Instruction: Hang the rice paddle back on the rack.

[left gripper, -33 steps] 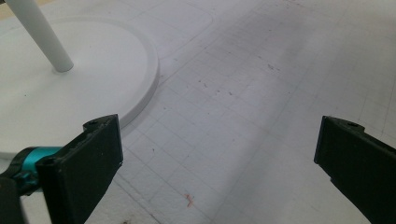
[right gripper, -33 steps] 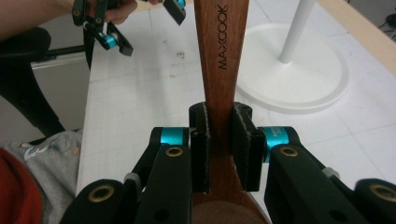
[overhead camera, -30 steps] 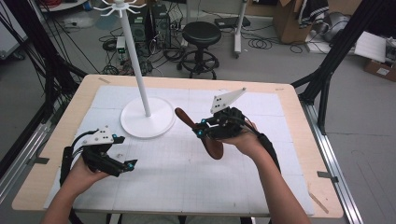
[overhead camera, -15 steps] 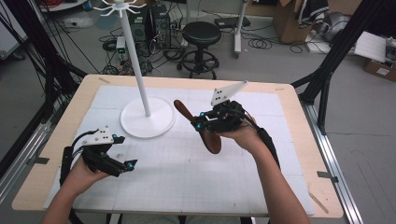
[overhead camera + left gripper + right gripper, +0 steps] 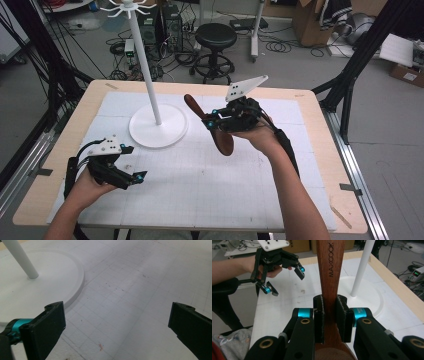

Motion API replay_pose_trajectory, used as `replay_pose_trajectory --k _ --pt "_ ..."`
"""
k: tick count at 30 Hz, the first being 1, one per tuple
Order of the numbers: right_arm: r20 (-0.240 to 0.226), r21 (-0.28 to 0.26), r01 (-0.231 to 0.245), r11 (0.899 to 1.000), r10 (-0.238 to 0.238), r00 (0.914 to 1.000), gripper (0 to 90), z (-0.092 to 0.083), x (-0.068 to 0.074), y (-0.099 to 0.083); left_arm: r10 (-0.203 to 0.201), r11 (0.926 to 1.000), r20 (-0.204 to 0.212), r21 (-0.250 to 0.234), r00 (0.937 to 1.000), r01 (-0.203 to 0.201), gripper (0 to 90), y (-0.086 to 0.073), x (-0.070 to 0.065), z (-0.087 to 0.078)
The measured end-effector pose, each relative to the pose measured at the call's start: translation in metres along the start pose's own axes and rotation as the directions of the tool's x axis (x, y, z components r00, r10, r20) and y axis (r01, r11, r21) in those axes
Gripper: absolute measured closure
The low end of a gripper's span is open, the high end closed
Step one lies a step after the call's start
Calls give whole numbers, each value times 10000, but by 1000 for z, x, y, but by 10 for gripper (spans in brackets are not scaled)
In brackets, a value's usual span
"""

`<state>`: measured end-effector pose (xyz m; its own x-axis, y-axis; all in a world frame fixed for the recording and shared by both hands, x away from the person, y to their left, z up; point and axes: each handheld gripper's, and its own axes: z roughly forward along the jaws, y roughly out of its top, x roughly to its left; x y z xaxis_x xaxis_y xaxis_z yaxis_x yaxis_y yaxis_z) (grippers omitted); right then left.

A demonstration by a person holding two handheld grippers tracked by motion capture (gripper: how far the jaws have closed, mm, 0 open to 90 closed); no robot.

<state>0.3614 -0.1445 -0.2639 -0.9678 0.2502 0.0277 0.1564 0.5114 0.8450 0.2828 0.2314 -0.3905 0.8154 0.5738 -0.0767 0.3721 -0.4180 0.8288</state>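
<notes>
Firmly, right gripper point(image 5: 329, 320) clamps spoon point(image 5: 327, 267) (wooden).

A: Where's the stand?
B: Stand point(image 5: 158, 127) sits on the mat point(image 5: 200, 190), left of centre toward the far edge, pole upright from its round base. Mat covers most of the table point(image 5: 320, 125).

A: Spoon?
B: Wooden spoon point(image 5: 222, 140) is up off the mat, right of the stand's base, tilted with the handle toward the far left and the bowl toward the near side. Right gripper point(image 5: 212, 121) is clamped across its handle, to the right of it.

A: Other gripper?
B: Left gripper point(image 5: 135, 179) is at the near left over the mat, in front of the stand's base, well apart from the spoon, nothing between its jaws.
</notes>
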Motion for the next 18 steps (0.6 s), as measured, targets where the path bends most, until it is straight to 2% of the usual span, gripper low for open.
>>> replay_pose_trajectory --k 18 --pt "86 -315 10 9995 -7 10000 789 -1 -5 12 -35 10000 -6 -14 10000 35 17 0 0 0"
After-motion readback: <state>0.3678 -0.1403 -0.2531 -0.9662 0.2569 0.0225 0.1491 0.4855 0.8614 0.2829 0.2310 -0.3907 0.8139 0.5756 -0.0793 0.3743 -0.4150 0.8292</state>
